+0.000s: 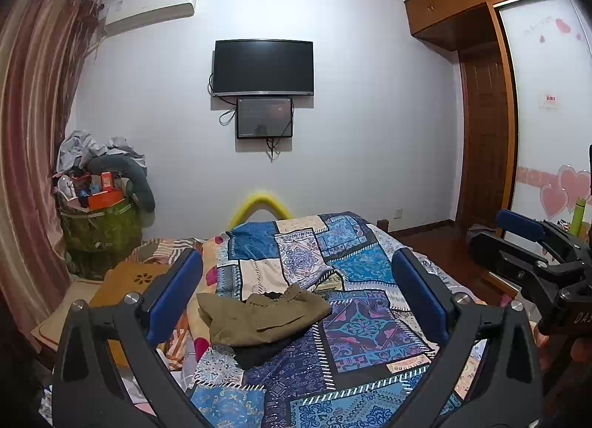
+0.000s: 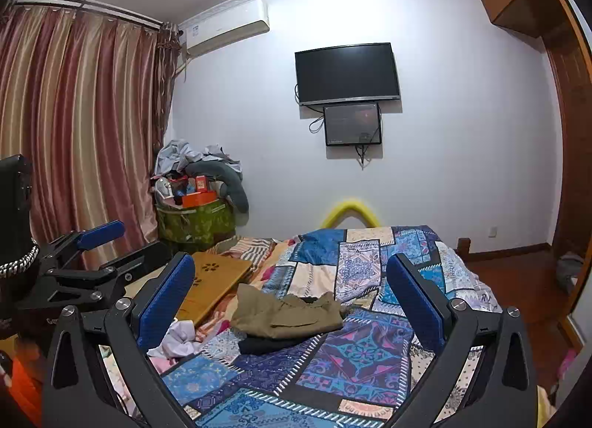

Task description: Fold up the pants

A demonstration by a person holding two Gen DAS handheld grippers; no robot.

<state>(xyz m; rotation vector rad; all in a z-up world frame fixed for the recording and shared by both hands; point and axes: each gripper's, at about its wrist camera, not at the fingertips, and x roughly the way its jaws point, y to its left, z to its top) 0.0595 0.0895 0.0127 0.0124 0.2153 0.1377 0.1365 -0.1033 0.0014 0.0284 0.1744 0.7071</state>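
Olive-green pants lie folded in a small bundle on the patchwork quilt, on top of a dark garment. They also show in the right wrist view. My left gripper is open and empty, held above the bed with the pants seen between its blue pads. My right gripper is open and empty too, also back from the pants. Each gripper shows at the edge of the other's view, the right one and the left one.
A wooden lap tray lies on the bed left of the pants, with crumpled white cloth near it. A full green hamper stands by the curtain. A TV hangs on the far wall. A wardrobe is right.
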